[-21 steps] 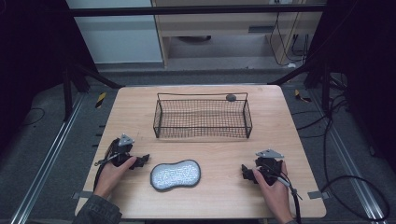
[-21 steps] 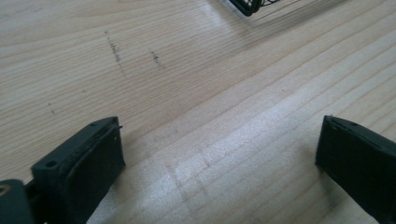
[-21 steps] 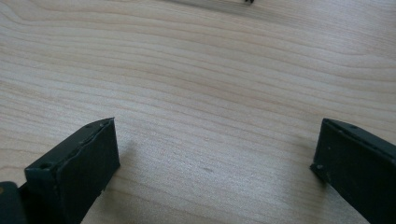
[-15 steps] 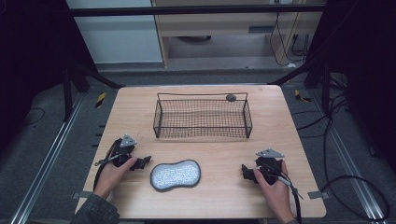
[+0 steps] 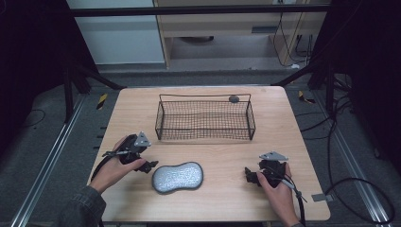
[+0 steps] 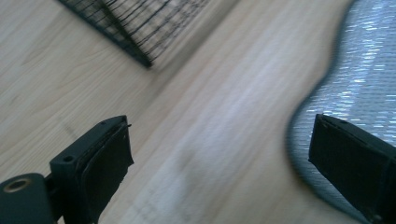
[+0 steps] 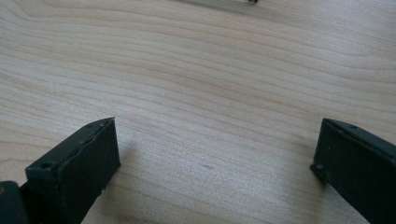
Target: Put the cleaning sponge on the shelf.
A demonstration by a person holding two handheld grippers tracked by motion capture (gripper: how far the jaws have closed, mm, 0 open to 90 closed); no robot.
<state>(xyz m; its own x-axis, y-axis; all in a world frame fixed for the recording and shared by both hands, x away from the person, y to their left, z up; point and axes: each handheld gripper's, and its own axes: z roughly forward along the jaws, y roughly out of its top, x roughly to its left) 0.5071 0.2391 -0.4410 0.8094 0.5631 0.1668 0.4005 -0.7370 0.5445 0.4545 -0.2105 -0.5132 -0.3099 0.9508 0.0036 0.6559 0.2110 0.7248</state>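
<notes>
1. The person's left hand (image 5: 116,166) comes in from the bottom left of the high view, sleeve at the wrist, and holds the left gripper (image 5: 150,165) low over the pale wooden surface (image 5: 222,198), its jaws pointing right toward the pad.
2. In the left gripper view the left gripper (image 6: 219,154) has its two black jaws spread wide apart with nothing between them but bare wood; the right-hand jaw overlaps the pad's edge in that view, though whether it touches the pad cannot be told.
3. The person's right hand (image 5: 276,189) comes in from the bottom right and holds the right gripper (image 5: 249,175) near the front right of the surface, jaws pointing left, a grey three-cornered plate on top and a cable trailing back.
4. In the right gripper view the right gripper (image 7: 215,149) is also wide open, empty, over bare wood grain.
5. The grey speckled peanut-shaped flat pad (image 5: 178,177) lies flat on the front of the surface between the two grippers, just beside the left one and well apart from the right; close up (image 6: 359,79) its top looks silvery and woven, with a darker rim.
6. The black wire-mesh rectangular basket (image 5: 205,137) stands upright behind the pad, near the middle of the surface.
7. A small dark round object (image 5: 233,98) sits at the basket's far rim, too small to tell what it is.
</notes>
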